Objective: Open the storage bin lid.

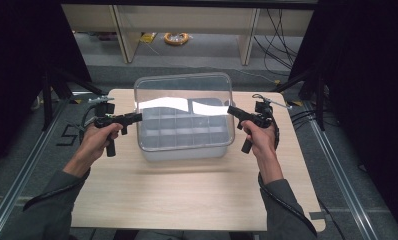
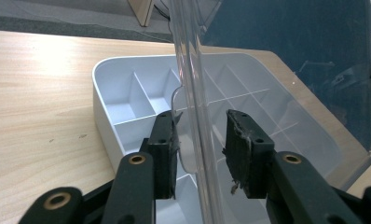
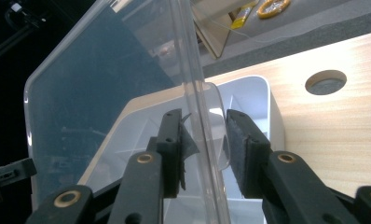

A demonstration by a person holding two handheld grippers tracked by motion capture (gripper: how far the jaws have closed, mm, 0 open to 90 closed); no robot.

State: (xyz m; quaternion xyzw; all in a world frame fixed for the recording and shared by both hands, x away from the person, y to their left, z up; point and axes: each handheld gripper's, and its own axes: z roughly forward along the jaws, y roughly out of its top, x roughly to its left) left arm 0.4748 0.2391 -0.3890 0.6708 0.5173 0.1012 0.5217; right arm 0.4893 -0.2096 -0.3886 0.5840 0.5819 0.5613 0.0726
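Note:
A white compartment box stands at the middle of the wooden table, with its clear lid raised at a slant above it. My left gripper grips the lid's left edge and my right gripper its right edge. In the left gripper view the lid rises between the jaws of the left gripper, with the box's empty compartments below. In the right gripper view the right gripper closes on the lid's rim and tab, over the box.
A round hole pierces the table near the box's right side. Beyond the table's far edge are wooden shelf legs, loose cables and a yellow roll on the floor. Dark stands flank the table on both sides.

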